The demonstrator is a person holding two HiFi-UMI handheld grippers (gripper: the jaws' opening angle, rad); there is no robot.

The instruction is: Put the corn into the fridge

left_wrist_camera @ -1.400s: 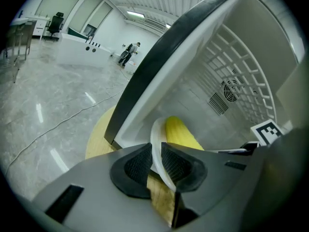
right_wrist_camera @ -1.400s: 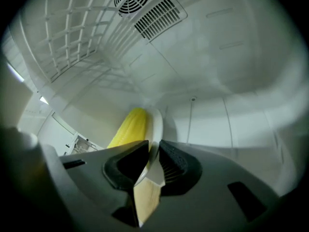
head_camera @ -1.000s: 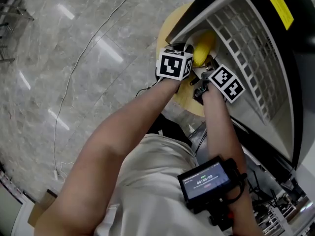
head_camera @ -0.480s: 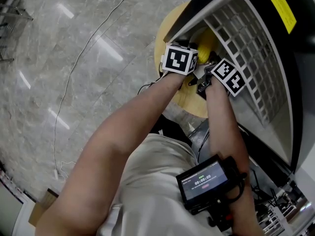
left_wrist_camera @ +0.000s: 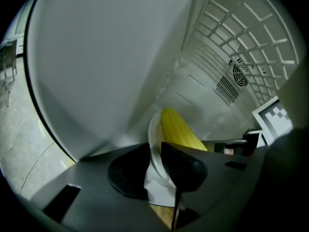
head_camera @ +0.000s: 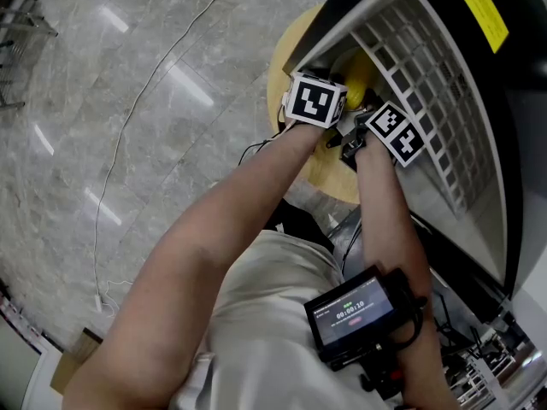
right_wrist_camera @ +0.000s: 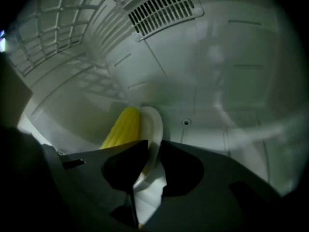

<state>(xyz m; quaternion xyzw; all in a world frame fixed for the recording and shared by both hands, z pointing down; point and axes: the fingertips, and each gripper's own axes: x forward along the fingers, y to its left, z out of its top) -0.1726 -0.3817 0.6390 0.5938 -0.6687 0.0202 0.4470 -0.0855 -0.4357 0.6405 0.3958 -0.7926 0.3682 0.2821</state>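
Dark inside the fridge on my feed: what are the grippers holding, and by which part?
The left gripper and the right gripper each clamp the rim of the white plate that carries the corn.

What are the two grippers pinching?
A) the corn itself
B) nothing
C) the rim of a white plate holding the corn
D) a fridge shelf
C: the left gripper and the right gripper each close on the plate rim, with the corn lying on it.
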